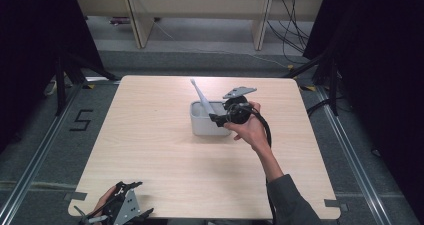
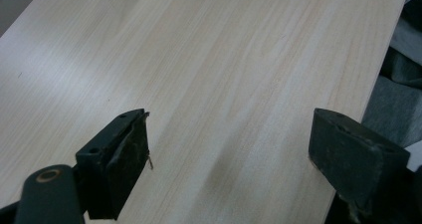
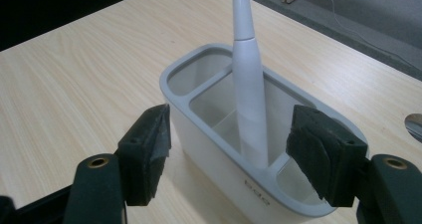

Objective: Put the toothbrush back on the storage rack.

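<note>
Jaws of the right gripper stand open beside the toothbrush, leaning in its holder. Left gripper gapes over bare desk. Light, stiff, smooth plastic, probably slippery: grip the thick handle.

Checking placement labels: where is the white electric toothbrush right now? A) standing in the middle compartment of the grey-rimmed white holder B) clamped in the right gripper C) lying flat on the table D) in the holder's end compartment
A: the white electric toothbrush stands tilted in the middle compartment of the grey-rimmed white holder, with the open right gripper at the holder's near side, its jaws apart from the brush.
</note>
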Demonstrator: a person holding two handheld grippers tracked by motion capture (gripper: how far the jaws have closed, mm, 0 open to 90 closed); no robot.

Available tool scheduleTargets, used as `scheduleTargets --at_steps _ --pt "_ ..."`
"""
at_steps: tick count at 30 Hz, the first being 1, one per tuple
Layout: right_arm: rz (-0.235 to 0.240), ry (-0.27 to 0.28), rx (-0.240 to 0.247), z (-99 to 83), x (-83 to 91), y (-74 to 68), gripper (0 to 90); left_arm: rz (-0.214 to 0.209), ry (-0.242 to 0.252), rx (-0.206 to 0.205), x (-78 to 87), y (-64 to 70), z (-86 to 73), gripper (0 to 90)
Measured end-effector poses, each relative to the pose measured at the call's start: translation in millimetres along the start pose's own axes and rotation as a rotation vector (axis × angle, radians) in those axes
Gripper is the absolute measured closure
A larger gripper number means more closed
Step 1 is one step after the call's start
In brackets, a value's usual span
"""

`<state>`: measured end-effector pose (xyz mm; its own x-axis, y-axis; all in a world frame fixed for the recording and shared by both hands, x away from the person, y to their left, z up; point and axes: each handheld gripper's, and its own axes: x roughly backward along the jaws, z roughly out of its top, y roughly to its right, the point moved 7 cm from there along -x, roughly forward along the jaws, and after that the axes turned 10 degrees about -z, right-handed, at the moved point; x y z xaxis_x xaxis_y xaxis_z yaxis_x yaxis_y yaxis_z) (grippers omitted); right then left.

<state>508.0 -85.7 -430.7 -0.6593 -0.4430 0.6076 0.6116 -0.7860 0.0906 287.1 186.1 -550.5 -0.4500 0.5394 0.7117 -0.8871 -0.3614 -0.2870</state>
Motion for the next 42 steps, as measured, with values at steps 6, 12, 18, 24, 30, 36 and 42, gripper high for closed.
scheduleTargets --at_steps 6,12,18,24,30,36,42 --pt "0.006 0.027 0.01 -6.1 7.2 -1.5 33.3 -0.019 -0.012 -0.003 0.5 1.1 -0.9 15.6" --pt "0.007 0.026 -0.007 -9.4 14.8 -1.8 32.7 -0.014 -0.019 -0.008 1.5 0.4 -1.0 15.6" --pt "0.003 0.043 -0.005 -8.5 18.6 -0.2 31.1 -0.014 -0.012 -0.012 1.2 0.8 -0.3 15.6" --pt "0.012 0.047 -0.038 -9.8 19.0 -2.7 29.7 -0.007 0.005 -0.006 1.9 0.3 0.6 15.6" --pt "0.01 0.04 -0.019 -16.4 25.2 -2.4 28.4 -0.001 0.014 -0.002 1.8 0.0 1.7 15.6" --pt "0.016 0.047 -0.001 -24.1 30.5 -5.5 28.0 -0.004 0.005 -0.002 2.7 0.1 1.5 15.6" --pt "0.013 0.038 -0.005 -31.8 36.2 -10.0 27.3 -0.006 0.01 0.002 2.7 0.7 1.8 15.6"
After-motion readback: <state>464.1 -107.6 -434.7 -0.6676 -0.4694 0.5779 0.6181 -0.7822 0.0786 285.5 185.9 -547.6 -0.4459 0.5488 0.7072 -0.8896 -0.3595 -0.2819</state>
